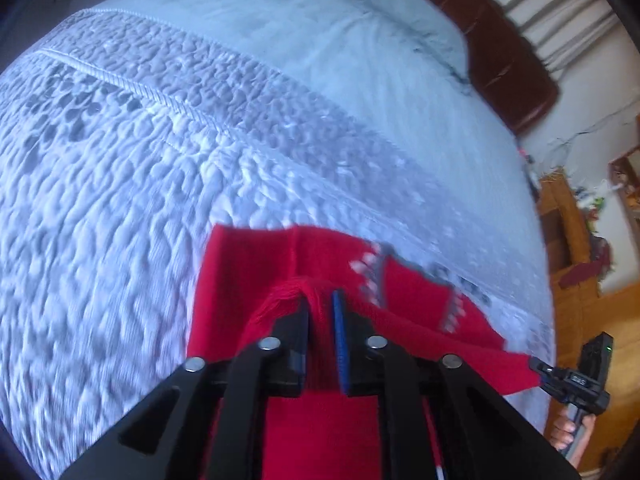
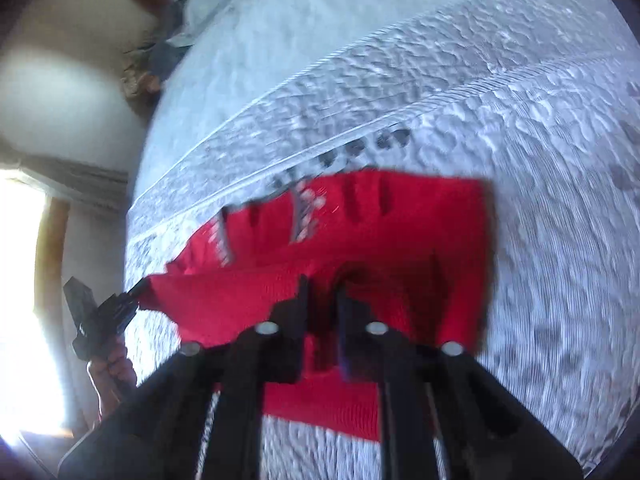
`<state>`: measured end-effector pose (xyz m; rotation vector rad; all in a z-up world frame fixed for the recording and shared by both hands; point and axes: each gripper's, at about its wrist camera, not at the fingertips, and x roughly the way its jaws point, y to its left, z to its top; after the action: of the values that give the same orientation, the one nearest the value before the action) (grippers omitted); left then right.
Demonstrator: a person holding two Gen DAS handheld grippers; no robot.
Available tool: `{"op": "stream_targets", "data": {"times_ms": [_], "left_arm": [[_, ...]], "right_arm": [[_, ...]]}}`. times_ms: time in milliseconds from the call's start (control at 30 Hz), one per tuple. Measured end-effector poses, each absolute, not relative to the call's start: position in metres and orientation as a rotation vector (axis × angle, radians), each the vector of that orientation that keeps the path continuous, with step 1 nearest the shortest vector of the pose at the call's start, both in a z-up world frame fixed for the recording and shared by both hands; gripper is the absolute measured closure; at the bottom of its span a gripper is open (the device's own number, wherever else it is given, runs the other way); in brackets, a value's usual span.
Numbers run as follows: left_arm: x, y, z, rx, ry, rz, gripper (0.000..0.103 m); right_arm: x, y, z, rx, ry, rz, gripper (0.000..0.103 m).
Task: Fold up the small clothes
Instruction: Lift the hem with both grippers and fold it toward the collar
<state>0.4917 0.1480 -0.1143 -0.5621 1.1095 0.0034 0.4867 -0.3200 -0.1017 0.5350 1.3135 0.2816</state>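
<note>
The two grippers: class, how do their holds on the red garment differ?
The left gripper pinches a bunched ridge of the red garment; the right gripper grips flatter cloth. The left shows a blue pad, sharply; the right is blurred. Both are shut on it above the white bedspread.

Bed (image 1: 360, 92) carried white textured bedspread (image 1: 100, 220); red knit garment (image 1: 248, 264) lay partly on bedspread; pillow (image 1: 384, 20) beyond bedspread.

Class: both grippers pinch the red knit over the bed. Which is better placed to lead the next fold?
Probably neither: the left gripper and right gripper each clamp the red garment, stretched between them above the white bedspread. They should move together.
</note>
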Motion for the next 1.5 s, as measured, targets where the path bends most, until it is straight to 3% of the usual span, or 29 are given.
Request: {"op": "stream_targets", "data": {"times_ms": [33,67,100,167,267,500,533,600,733,833,867,900,933,967,1033,1233,1367,1433,1467,1500], "left_arm": [[0.503,0.153,-0.125,-0.549,1.138,0.056,0.065],[0.508,0.158,-0.133,-0.541,1.152,0.099,0.065],[0.511,0.166,-0.137,-0.551,1.145,0.126,0.065],[0.51,0.18,-0.134,-0.597,1.102,0.089,0.058],[0.496,0.192,-0.125,-0.585,1.048,0.066,0.053],[0.472,0.17,-0.139,-0.433,1.085,0.026,0.052],[0.472,0.163,-0.142,-0.398,1.092,0.025,0.052],[0.475,0.148,-0.157,-0.276,1.151,0.089,0.053],[0.475,0.14,-0.168,-0.227,1.177,0.125,0.052],[0.462,0.143,-0.155,-0.26,1.193,0.113,0.051],[0.454,0.144,-0.149,-0.265,1.191,0.089,0.047],[0.443,0.145,-0.141,-0.271,1.181,0.051,0.031],[0.433,0.146,-0.135,-0.278,1.166,0.029,0.021],[0.423,0.147,-0.129,-0.288,1.15,0.012,0.02],[0.408,0.151,-0.125,-0.325,1.147,-0.018,0.013],[0.409,0.152,-0.159,-0.4,1.239,0.024,0.012],[0.414,0.14,-0.174,-0.437,1.249,0.042,0.012],[0.415,0.13,-0.173,-0.427,1.248,0.019,0.013],[0.414,0.126,-0.172,-0.424,1.246,0.018,0.015],[0.414,0.12,-0.171,-0.407,1.248,0.018,0.025]], "right_arm": [[0.498,-0.323,-0.111,0.51,1.324,0.202,0.057],[0.505,-0.327,-0.121,0.473,1.344,0.111,0.053],[0.51,-0.331,-0.131,0.447,1.37,0.066,0.061],[0.511,-0.333,-0.141,0.422,1.387,0.104,0.067],[0.504,-0.338,-0.145,0.4,1.357,0.161,0.068],[0.497,-0.316,-0.159,0.353,1.382,0.227,0.063],[0.497,-0.312,-0.162,0.349,1.391,0.233,0.065],[0.495,-0.304,-0.168,0.295,1.396,0.218,0.097],[0.491,-0.306,-0.169,0.289,1.394,0.173,0.097],[0.477,-0.31,-0.153,0.247,1.369,0.164,0.066],[0.47,-0.312,-0.147,0.239,1.36,0.176,0.051],[0.458,-0.313,-0.139,0.225,1.35,0.184,0.041],[0.447,-0.316,-0.134,0.215,1.347,0.179,0.037],[0.437,-0.319,-0.131,0.216,1.35,0.173,0.032],[0.416,-0.327,-0.131,0.238,1.373,0.189,0.028],[0.399,-0.328,-0.159,0.26,1.461,0.2,0.027],[0.4,-0.311,-0.177,0.283,1.482,0.219,0.045],[0.401,-0.304,-0.178,0.265,1.452,0.21,0.06],[0.402,-0.303,-0.178,0.279,1.447,0.217,0.078],[0.401,-0.303,-0.178,0.327,1.447,0.244,0.09]]}}
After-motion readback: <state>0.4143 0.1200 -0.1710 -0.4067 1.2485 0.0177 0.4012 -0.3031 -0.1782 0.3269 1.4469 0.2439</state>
